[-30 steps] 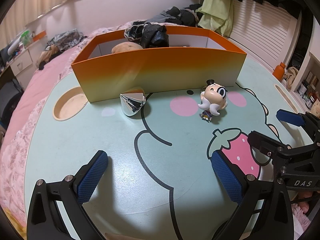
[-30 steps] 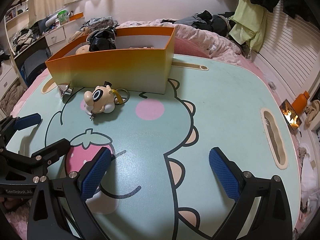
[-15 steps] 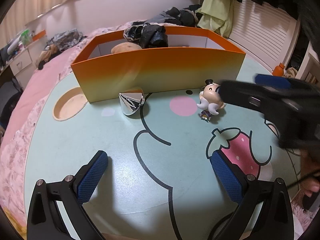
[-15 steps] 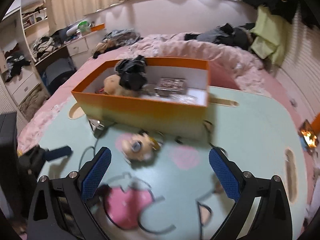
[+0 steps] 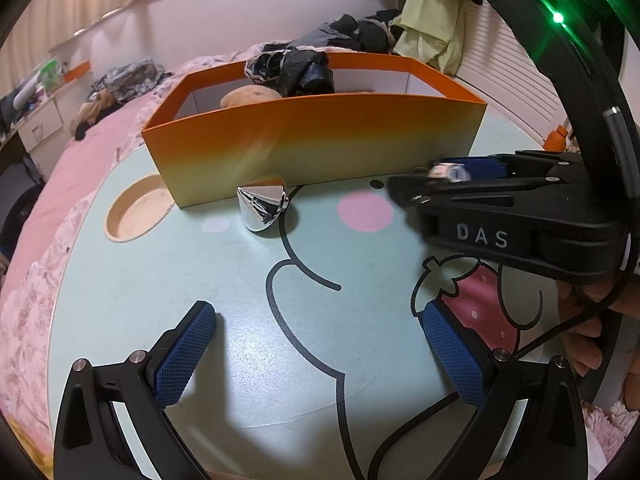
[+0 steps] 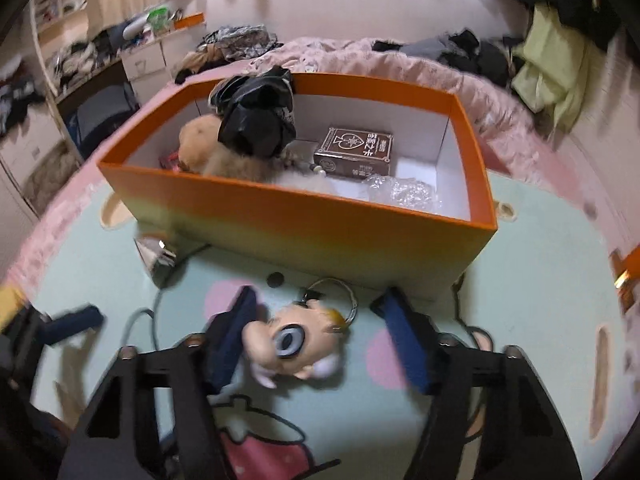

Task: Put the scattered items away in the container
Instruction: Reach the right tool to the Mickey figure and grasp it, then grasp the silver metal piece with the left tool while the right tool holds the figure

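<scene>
A big-headed toy figure (image 6: 292, 340) with a key ring (image 6: 340, 292) lies on the mint cartoon table in front of the orange box (image 6: 304, 220). My right gripper (image 6: 318, 332) straddles it and its jaws are closing. The left pad is at the figure's side, while the right pad still stands clear of it. In the left wrist view the right gripper's black body (image 5: 500, 216) hides most of the figure. My left gripper (image 5: 320, 344) hovers open over bare table. A shiny silver cone (image 5: 262, 208) sits against the box's front wall (image 5: 316, 148).
Inside the box lie a black bag (image 6: 256, 120), a tan plush (image 6: 200, 144), a brown card pack (image 6: 352, 152) and clear wrap (image 6: 404, 194). A round cup hollow (image 5: 136, 208) is set in the table's left side. A pink bed with clothes surrounds the table.
My right gripper has swung in from the right side to the toy figure, and its jaws have narrowed around it. The left gripper and the silver cone have stayed put.
</scene>
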`<state>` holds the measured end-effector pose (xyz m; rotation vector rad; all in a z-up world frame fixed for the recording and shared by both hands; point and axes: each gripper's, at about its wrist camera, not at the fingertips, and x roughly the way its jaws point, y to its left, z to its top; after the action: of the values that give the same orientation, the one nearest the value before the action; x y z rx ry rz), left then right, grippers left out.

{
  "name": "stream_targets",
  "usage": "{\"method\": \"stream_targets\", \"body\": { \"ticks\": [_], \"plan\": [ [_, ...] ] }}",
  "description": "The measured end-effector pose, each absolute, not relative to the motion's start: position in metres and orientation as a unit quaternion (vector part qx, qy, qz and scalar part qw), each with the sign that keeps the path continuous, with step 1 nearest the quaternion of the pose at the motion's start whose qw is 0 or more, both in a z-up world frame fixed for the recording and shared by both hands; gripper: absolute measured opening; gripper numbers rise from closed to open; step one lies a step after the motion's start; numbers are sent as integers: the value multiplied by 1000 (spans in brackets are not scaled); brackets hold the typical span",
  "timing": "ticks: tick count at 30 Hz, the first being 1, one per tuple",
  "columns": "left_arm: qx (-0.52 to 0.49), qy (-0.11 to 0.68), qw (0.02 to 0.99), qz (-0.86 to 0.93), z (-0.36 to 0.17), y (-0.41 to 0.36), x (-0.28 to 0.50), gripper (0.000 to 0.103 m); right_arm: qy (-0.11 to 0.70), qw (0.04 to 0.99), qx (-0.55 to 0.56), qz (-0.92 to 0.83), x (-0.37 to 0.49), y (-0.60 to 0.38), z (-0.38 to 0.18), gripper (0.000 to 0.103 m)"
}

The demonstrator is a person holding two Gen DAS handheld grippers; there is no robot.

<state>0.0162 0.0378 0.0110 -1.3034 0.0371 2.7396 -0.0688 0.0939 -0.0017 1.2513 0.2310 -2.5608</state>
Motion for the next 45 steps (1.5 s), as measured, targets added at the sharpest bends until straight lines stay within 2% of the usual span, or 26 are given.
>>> {"method": "stream_targets", "body": {
  "ticks": [1,9,18,25,29,30,35,37,39,41,45],
  "plan": [
    [-429,12,54,902,11,38,16,103,83,139,432,-887,-68,95,-2,39],
    [-430,12,57,901,11,41,16,103,79,150,429,-887,-60,100,-6,39],
    [-432,0,70,899,21,37,11,102,90,140,385,-908,-37,102,15,39],
    [-391,-22,71,917,46,18,1,101,88,132,364,-918,-25,108,27,39],
    [-391,-33,78,917,51,13,-11,90,68,137,358,-921,-19,115,33,39],
    [-402,-37,90,910,49,12,-18,85,66,137,357,-922,-17,116,34,39],
    [-415,-41,89,905,42,11,-38,73,59,139,355,-923,-16,119,37,39],
    [-420,-40,84,903,37,11,-43,63,56,139,357,-922,-17,119,36,39],
    [-432,-43,85,897,32,10,-50,43,54,140,358,-921,-17,121,35,39],
    [-445,-46,86,890,25,7,-54,30,52,141,359,-921,-16,121,35,39],
    [-430,-39,94,897,25,5,-49,29,49,141,359,-921,-16,123,34,39]
  ]
}}
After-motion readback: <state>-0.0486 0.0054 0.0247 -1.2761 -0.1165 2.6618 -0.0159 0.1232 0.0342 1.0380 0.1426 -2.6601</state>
